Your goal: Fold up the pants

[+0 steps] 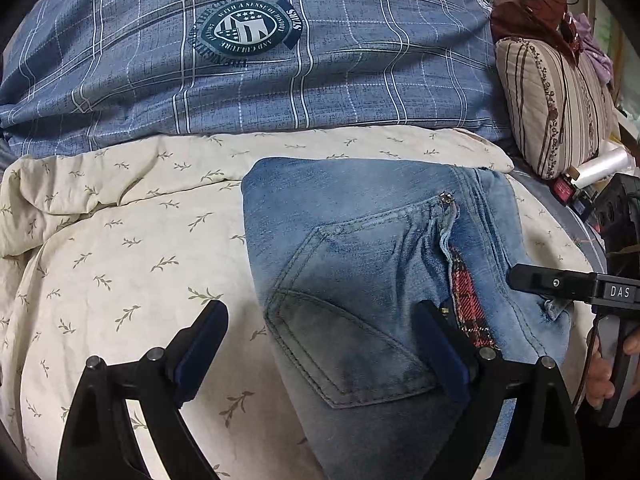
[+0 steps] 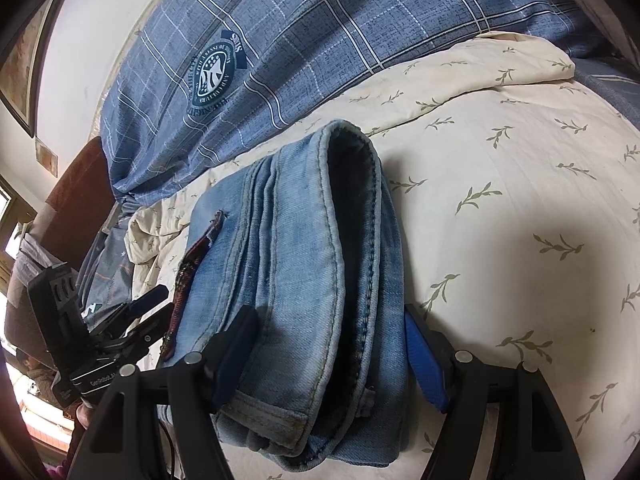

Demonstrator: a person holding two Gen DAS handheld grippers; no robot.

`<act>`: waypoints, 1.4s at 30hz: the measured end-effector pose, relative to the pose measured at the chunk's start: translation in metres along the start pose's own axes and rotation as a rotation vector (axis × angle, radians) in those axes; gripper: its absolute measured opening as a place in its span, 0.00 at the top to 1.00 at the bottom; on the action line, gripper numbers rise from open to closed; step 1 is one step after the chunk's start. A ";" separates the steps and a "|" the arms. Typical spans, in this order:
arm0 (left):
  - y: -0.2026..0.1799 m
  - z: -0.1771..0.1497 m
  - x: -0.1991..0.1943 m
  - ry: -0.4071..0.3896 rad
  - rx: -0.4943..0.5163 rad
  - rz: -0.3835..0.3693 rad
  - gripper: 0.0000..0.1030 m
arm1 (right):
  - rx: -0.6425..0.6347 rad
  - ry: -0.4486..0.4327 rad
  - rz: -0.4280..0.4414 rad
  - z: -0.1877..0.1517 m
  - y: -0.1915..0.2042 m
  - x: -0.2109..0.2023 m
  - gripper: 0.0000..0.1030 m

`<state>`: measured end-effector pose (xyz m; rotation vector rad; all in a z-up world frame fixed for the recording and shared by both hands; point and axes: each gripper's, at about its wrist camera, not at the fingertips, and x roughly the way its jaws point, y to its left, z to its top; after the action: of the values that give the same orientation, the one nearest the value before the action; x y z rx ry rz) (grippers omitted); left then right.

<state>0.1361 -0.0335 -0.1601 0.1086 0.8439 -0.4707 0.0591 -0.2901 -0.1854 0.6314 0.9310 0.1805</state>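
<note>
Light blue jeans (image 1: 360, 240) lie folded into a thick bundle on a cream leaf-print quilt (image 1: 120, 248), back pocket up and a red plaid lining showing at the fly. My left gripper (image 1: 320, 320) is open over the bundle's left edge, one finger above the quilt and the other above the pocket. In the right wrist view the folded jeans (image 2: 304, 248) run between the fingers of my right gripper (image 2: 328, 332), which is open and straddles the near end without squeezing it. One of the right gripper's fingers (image 1: 532, 280) reaches in over the waistband. The left gripper (image 2: 158, 304) shows at the bundle's far side.
A blue checked duvet (image 1: 240, 60) with a round crest is piled behind the jeans. A striped cushion (image 1: 556, 108) and a plastic roll (image 1: 604, 164) crowd the right side. A person's hand (image 1: 600, 376) holds the right gripper's handle. A framed picture (image 2: 24, 72) hangs on the wall.
</note>
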 end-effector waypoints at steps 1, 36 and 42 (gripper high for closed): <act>0.000 0.000 -0.001 -0.001 0.003 0.002 0.09 | 0.000 0.000 -0.001 0.000 0.000 0.000 0.27; -0.003 0.003 -0.005 0.016 0.004 -0.011 0.09 | 0.002 0.005 -0.010 0.002 0.002 0.004 0.27; 0.012 0.012 -0.016 0.007 -0.069 -0.111 0.09 | 0.003 0.006 -0.012 0.002 0.002 0.003 0.27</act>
<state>0.1409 -0.0201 -0.1419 -0.0004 0.8754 -0.5450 0.0627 -0.2877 -0.1855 0.6286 0.9411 0.1704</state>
